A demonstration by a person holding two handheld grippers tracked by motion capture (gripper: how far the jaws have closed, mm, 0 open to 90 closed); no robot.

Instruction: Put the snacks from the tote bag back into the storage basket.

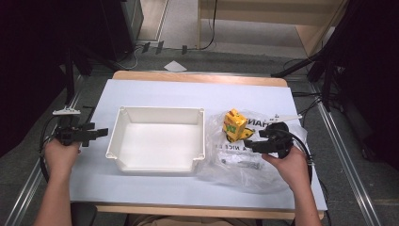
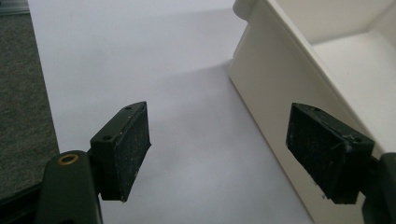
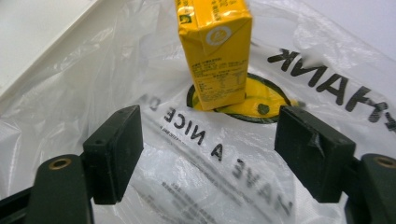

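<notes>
Yellow carton [image 1: 234, 125]: upright on a clear plastic bag [image 1: 244, 160], right of centre in the high view, just right of the white bin [image 1: 157, 141] that fills the middle of the frame. Long axis vertical, narrow printed face toward the right gripper's camera, base sitting on the bag's yellow-and-black printed emblem.

In the right gripper view, carton [image 3: 215, 51] at upper centre, straight ahead of the right gripper [image 3: 219, 154] and beyond its tips, lined up with the gap between the two black jaws. Jaws spread wide, nothing between them but crinkled bag film [image 3: 196, 177] below. Gap looks wider than the carton, so probably a plain forward reach would bring the pads to either side of the upright body. Likely hazard: loose film riding up and getting pinched along with the carton.

In the high view, right gripper [image 1: 270, 140] just right of and slightly below the carton, near but apart from it. Left gripper [image 1: 84, 134] at the left of the frame, beyond the bin's left wall, well apart from the carton with the whole bin between. Clearly the right hand nearer.

In the left gripper view, left gripper [image 2: 219, 149] also released, jaws wide, over bare white table sheet [image 2: 140, 60], bin wall [image 2: 280, 93] close by the jaw at the right of the frame. Bin empty as far as visible.
</notes>
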